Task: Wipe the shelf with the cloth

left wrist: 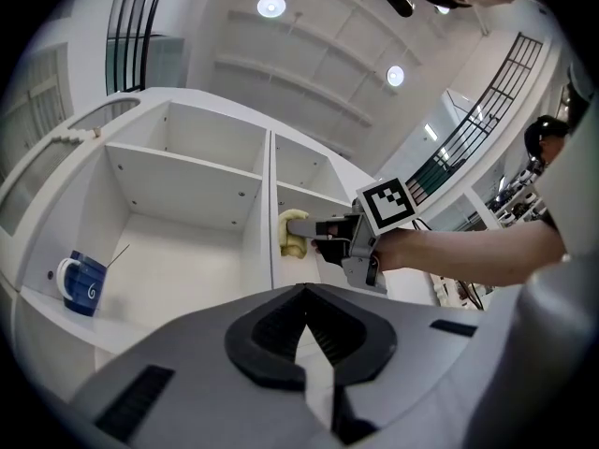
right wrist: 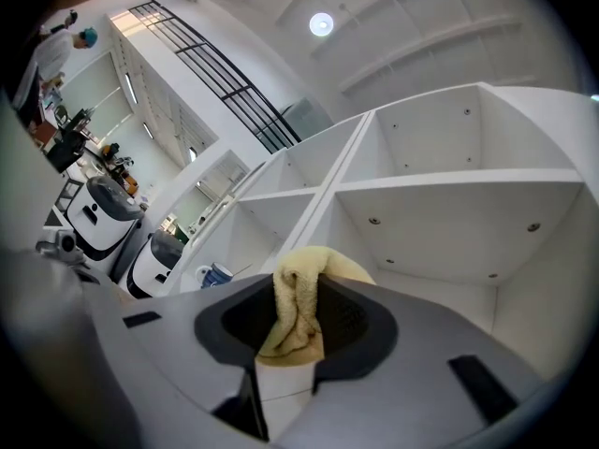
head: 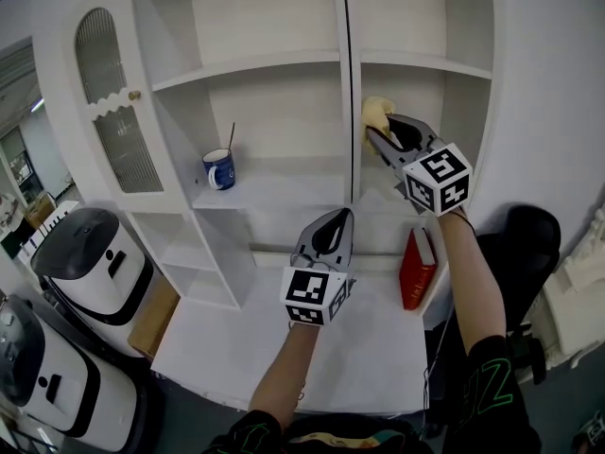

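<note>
Your right gripper [head: 375, 136] squeezes 1 yellow cloth [head: 376, 113] inside the shelf [head: 284, 193]; your left gripper's [head: 345, 215] 2 jaws touch, empty.

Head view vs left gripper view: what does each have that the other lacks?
Head view only: red hardcover book upright at the lower right, white-and-black rounded machines at left. Left gripper view only: round ceiling lights, black railing. Both: blue ceramic mug, yellow terry cloth clamped in the right hand-held gripper, white shelf unit.
</note>
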`<act>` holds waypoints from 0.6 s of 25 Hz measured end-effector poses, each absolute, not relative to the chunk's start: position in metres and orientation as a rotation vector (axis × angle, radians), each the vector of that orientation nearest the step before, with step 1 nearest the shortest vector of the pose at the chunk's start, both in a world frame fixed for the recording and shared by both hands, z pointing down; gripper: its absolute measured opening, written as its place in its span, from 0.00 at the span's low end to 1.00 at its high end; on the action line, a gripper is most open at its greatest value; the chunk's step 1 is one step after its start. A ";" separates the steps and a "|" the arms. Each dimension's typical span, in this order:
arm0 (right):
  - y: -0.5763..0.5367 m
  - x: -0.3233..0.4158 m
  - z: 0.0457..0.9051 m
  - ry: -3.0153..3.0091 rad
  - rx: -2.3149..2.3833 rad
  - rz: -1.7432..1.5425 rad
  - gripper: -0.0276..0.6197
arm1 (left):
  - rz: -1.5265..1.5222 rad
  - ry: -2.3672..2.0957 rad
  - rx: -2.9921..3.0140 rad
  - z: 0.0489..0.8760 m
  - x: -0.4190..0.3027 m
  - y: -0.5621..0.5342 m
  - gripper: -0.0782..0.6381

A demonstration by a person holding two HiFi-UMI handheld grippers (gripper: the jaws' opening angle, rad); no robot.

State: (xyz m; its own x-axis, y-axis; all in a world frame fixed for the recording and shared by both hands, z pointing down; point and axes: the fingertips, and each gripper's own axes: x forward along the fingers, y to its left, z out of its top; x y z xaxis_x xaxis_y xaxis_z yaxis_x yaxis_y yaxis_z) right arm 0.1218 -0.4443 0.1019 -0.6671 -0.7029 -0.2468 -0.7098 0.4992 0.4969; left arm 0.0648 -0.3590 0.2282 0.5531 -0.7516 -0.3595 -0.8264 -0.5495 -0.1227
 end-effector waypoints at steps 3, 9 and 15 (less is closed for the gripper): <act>-0.430 0.125 0.098 2.700 -1.196 0.920 0.23 | 0.376 1.300 -2.526 0.231 0.071 -0.360 0.11; -0.443 0.157 0.110 2.702 -1.335 0.883 0.23 | 0.376 1.317 -2.530 0.235 0.066 -0.361 0.11; -0.491 0.161 0.141 2.840 -1.512 0.834 0.23 | 0.385 1.333 -2.524 0.235 0.058 -0.358 0.11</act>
State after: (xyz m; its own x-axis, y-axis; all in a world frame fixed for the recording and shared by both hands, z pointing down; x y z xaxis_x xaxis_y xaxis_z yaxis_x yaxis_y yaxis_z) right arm 0.1610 -0.4906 0.1413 -0.5731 -0.8164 -0.0715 -0.7254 0.4648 0.5077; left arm 0.0583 -0.3581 0.2350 0.5436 -0.7628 -0.3501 -0.8320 -0.5448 -0.1050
